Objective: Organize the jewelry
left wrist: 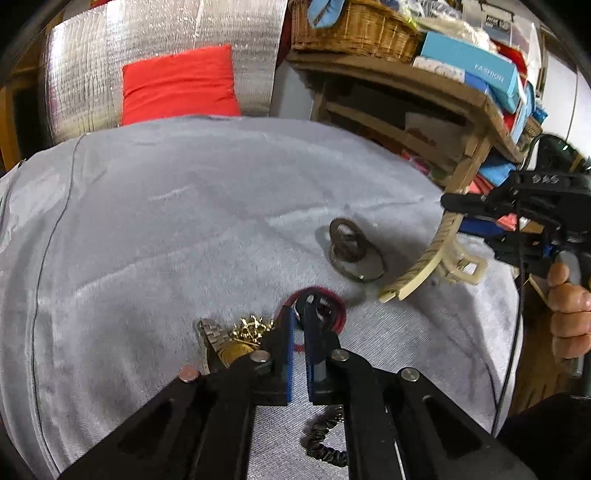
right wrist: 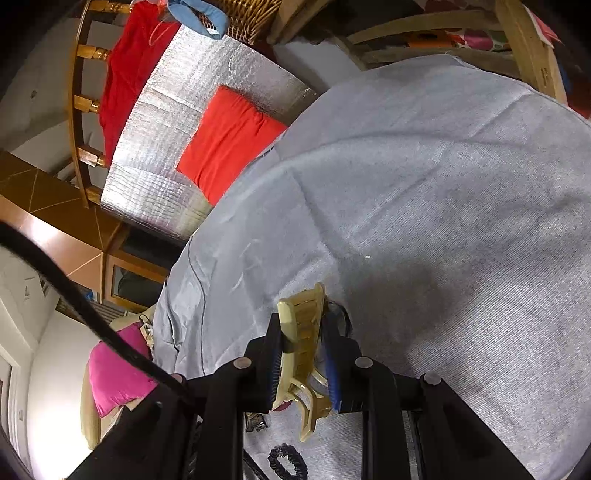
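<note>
In the left wrist view my left gripper (left wrist: 304,301) is shut, its blue pads pinching a thin red band (left wrist: 338,319) that lies as a loop on the grey cloth (left wrist: 147,229). Just left of the fingers lie a gold watch with a steel strap (left wrist: 225,345) and a gold brooch (left wrist: 255,326). My right gripper (left wrist: 469,221) hovers at the right, shut on a cream claw hair clip (left wrist: 424,267) held above the cloth. The right wrist view shows that clip (right wrist: 301,332) clamped between the right gripper's (right wrist: 304,317) pads.
A metal ring on a round base (left wrist: 351,251) stands beyond the red band. A black scrunchie (left wrist: 325,443) (right wrist: 288,461) lies near the front. Wooden shelves with boxes and a wicker basket (left wrist: 354,29) stand behind, beside a red cushion (left wrist: 181,85).
</note>
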### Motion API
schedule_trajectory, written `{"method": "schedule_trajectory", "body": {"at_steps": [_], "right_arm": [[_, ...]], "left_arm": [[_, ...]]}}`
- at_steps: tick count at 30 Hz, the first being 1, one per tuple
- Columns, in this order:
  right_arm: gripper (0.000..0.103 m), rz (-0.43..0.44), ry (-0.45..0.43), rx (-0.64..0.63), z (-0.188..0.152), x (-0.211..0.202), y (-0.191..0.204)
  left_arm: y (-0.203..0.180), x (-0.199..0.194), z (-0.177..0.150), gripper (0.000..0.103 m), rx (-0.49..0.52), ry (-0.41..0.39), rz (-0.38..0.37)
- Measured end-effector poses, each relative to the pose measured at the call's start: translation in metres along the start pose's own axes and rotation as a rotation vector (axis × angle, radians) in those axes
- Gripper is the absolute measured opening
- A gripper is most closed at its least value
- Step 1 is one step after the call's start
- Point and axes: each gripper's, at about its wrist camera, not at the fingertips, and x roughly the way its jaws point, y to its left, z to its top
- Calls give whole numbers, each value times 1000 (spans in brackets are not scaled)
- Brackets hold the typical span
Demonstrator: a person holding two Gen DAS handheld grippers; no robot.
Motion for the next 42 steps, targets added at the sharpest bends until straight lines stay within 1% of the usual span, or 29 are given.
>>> {"method": "schedule_trajectory", "body": {"at_steps": [3, 5, 7, 9, 14, 18, 20, 23, 26, 30, 33, 35, 36, 38, 42], "right_arm": [[22, -10, -6, 6, 3, -1, -3], [22, -11, -13, 17, 6, -3, -7], [22, -11, -17, 26, 8, -6, -10], [22, -10, -14, 30, 9, -6, -12], [22, -9, -9, 28, 10, -8, -13], [22, -10, -17, 41, 13, -12, -18], [22, -9, -18, 43, 13, -13, -18], [22, -9, -16, 43, 12, -12, -18], [22, -9, -8, 40, 10, -10, -16], [22, -11, -3, 42, 11, -6, -16], [22, -9, 5, 50, 11, -3, -17], [22, -3, 11, 53, 12, -1, -17], [22, -3, 12, 53, 12, -1, -17], [22, -4, 10, 51, 12, -1, -18], [22, -2, 2, 64, 14, -4, -22]], "left_arm": [[-4, 12, -1, 9, 11, 53, 10], [-5, 16, -2, 12, 21, 70, 26], [-6, 18, -2, 26, 26, 67, 36], [-8, 21, -3, 30, 38, 68, 53], [-19, 29, -4, 30, 76, 73, 61], [-24, 26, -3, 30, 93, 67, 53], [-23, 21, -3, 30, 95, 51, 42], [-22, 19, -4, 30, 82, 33, 56], [-18, 23, -1, 30, 55, 41, 48], [-22, 30, 3, 30, 66, 34, 44], [-22, 38, 6, 30, 74, 47, 51], [-21, 41, 8, 25, 71, 46, 46], [-22, 42, 9, 18, 72, 41, 45], [-24, 45, 10, 18, 76, 40, 42], [-29, 42, 10, 17, 107, 30, 62]]}}
